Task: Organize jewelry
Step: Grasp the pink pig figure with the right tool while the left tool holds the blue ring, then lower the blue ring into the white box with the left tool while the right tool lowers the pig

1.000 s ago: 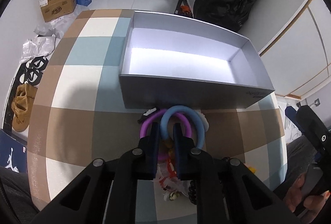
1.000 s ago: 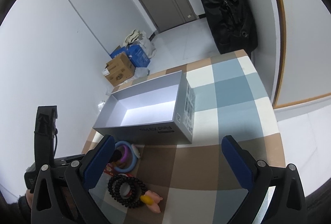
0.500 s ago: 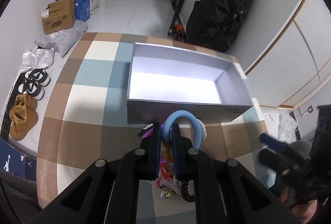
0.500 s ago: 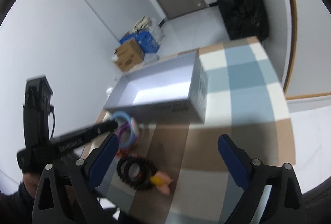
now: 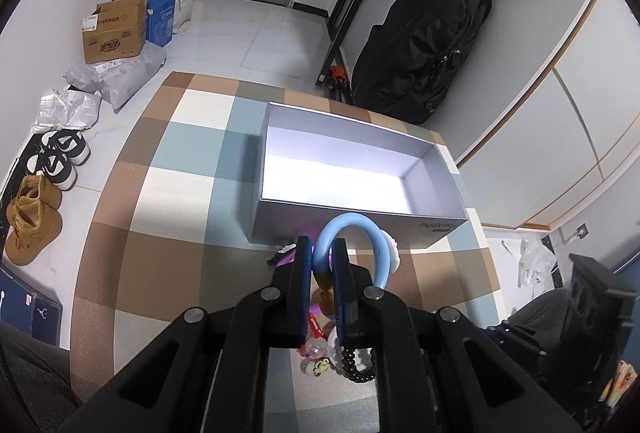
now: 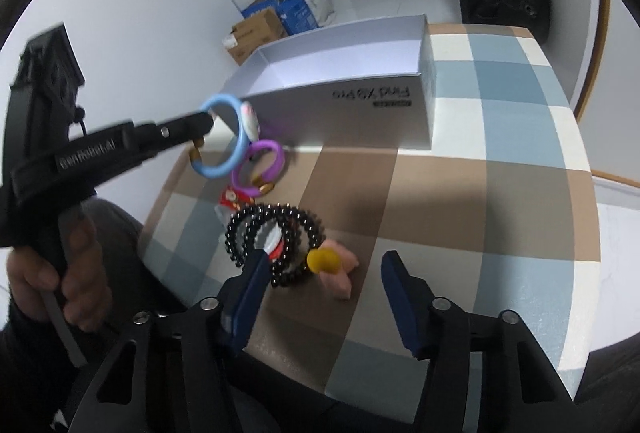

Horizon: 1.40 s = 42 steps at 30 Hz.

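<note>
My left gripper [image 5: 321, 253] is shut on a light blue bangle [image 5: 374, 237] and holds it in the air just in front of the open grey box [image 5: 344, 157]; the right wrist view shows the bangle [image 6: 236, 149] clear of the table. A purple bangle [image 6: 262, 169], a black bead bracelet [image 6: 276, 237], a red and white trinket [image 6: 234, 197] and a pink and yellow clip [image 6: 332, 267] lie on the checked tablecloth [image 6: 500, 193]. My right gripper [image 6: 324, 285] is open, low over the bracelet and clip.
The grey box [image 6: 340, 89] stands near the table's far side. A black bag [image 5: 420, 49] stands past the table, cardboard boxes [image 5: 116, 29] and shoes [image 5: 52, 161] on the floor at left.
My left gripper has lifted the blue bangle off the table and away from the purple one. My right gripper has dropped toward the bead bracelet and clip.
</note>
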Each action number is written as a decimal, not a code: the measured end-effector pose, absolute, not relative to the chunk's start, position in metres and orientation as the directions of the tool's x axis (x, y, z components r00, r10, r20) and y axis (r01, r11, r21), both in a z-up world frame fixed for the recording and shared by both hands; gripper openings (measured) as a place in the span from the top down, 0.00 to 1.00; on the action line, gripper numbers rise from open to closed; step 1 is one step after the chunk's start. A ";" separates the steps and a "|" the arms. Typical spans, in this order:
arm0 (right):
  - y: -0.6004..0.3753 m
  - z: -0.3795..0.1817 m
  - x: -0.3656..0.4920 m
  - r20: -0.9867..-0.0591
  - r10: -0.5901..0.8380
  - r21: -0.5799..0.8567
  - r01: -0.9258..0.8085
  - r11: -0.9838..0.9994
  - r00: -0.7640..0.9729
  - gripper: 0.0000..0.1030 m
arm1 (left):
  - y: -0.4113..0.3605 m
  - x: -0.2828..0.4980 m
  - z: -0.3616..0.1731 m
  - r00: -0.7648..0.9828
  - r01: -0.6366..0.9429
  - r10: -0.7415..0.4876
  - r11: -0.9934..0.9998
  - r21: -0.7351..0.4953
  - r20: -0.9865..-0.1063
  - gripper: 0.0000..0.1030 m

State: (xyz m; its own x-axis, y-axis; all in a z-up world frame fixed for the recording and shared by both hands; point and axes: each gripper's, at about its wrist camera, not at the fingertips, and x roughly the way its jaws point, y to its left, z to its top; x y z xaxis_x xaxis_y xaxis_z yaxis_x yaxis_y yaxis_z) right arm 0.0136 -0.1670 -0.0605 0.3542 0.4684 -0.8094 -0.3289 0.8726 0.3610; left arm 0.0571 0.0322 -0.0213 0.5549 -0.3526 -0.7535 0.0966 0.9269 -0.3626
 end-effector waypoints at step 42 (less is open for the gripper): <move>-0.182 0.022 0.079 -0.647 0.573 0.479 -0.316 0.819 0.503 0.77 | 0.032 0.090 0.011 0.604 0.101 -0.348 0.925 -0.365 -0.716 0.95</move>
State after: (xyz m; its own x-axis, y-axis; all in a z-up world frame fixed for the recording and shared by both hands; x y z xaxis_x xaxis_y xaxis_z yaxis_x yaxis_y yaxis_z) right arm 0.0785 -0.1817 0.0222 0.5030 0.5729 -0.6471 -0.3164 0.8188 0.4790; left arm 0.0905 0.0320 0.0107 0.6044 -0.3484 -0.7165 0.1006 0.9255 -0.3652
